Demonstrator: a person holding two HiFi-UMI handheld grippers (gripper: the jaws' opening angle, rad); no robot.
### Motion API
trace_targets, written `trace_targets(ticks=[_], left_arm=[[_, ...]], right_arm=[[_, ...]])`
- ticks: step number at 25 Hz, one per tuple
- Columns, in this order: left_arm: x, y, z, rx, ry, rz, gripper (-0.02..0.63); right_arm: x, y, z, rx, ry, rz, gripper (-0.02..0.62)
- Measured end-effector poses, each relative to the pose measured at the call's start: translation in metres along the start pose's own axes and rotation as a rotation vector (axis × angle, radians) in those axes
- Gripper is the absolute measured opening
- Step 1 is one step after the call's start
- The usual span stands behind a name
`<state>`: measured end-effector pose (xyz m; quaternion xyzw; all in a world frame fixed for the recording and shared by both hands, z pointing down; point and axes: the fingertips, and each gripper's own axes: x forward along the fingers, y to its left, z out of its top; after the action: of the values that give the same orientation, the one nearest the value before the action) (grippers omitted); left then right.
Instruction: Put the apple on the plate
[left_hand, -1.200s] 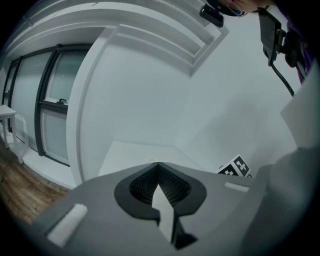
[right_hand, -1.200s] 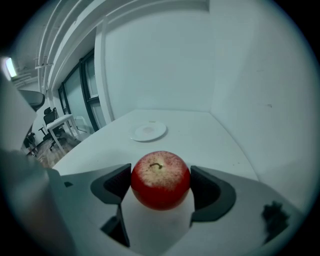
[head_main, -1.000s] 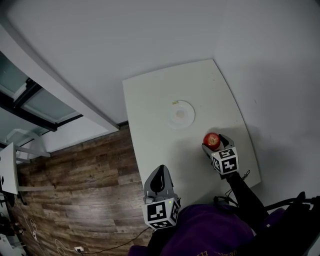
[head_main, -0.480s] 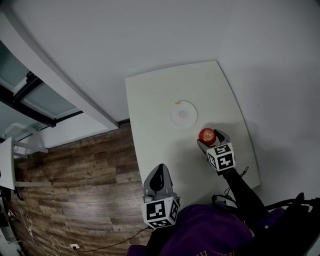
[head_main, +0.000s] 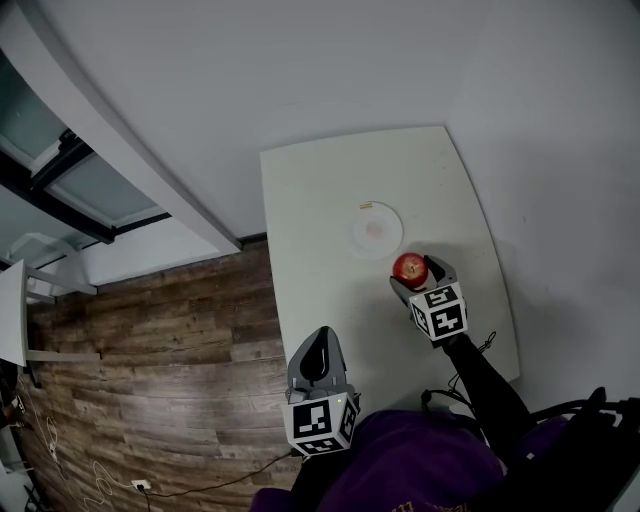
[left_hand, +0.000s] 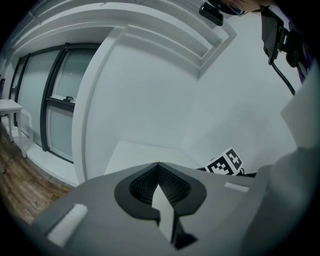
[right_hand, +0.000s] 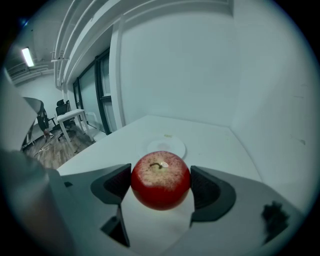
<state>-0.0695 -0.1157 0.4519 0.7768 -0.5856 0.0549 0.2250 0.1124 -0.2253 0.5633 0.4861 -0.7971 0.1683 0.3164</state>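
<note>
Apple (right_hand: 160, 179) is sitting stem-up between the right gripper's (head_main: 416, 278) jaws, which are pinching its sides; the plate (head_main: 362, 236) is lying near, at 11 o'clock. Likely risk: smooth skin slipping, or an early release rolling it across the table (head_main: 320, 260). Left gripper (left_hand: 159, 187) is idling with jaws closed and empty.

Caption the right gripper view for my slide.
Right gripper shut on a round red apple, stem up, between its dark fingers; a round white plate lies beyond on the white table.

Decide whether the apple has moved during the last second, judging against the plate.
Yes. The apple, clamped in the right gripper, has moved closer to the plate, but is not over it yet.
</note>
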Motion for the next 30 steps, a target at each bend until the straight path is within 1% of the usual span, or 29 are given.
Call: trace_targets(ticks=[14, 23, 30], left_arm=[[0.006, 0.008, -0.001, -0.012, 0.007, 0.015, 0.006], [0.01, 0.012, -0.006, -0.016, 0.025, 0.022, 0.006], [0.016, 0.014, -0.009, -0.016, 0.038, 0.022, 0.006]], right_arm=[[0.023, 0.011, 0.021, -0.049, -0.003, 0.036, 0.374], [0.038, 0.015, 0.032, -0.07, -0.013, 0.054, 0.374], [0.051, 0.013, 0.041, -0.08, -0.021, 0.054, 0.374]])
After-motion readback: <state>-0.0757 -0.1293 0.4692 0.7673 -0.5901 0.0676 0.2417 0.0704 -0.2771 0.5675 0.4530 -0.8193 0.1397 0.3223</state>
